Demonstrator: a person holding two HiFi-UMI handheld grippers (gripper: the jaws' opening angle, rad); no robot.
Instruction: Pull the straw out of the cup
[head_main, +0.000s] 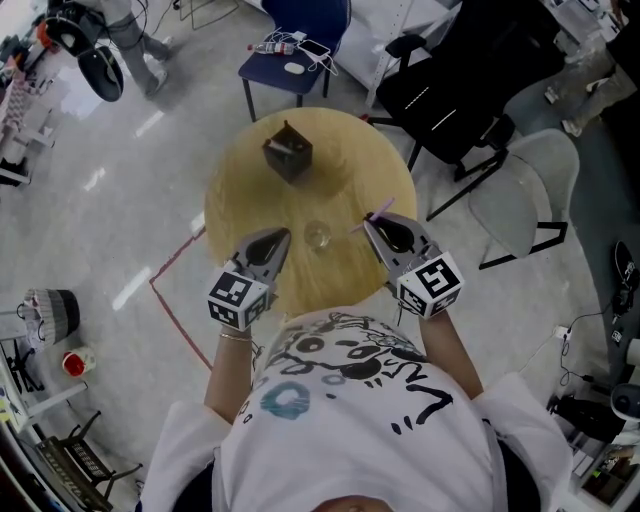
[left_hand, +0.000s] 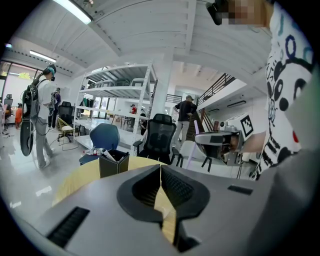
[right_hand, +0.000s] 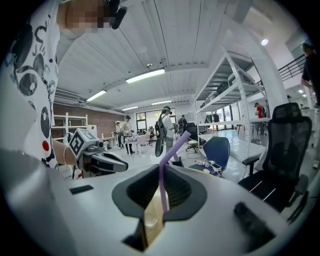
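Head view first: the clear cup stands near the near edge of the round table, with the left gripper just beside it on one side and the right gripper on the other. The purple straw is in the right one, slanting up and away from the cup. I can't quite tell if its lower tip is clear of the rim. There's a black box toward the far edge, well apart from all this. In the left gripper view, the left gripper has its jaws pressed together on nothing, with just table showing through the slit. In the right gripper view, the right gripper is clamped on the straw, a thin lilac tube with a bend near the top, running up between the pads. So I'd say we're mid-pull or near the end of it. Next I'd keep lifting until the tip clears, and watch that the light cup doesn't tip, since nothing's holding it.
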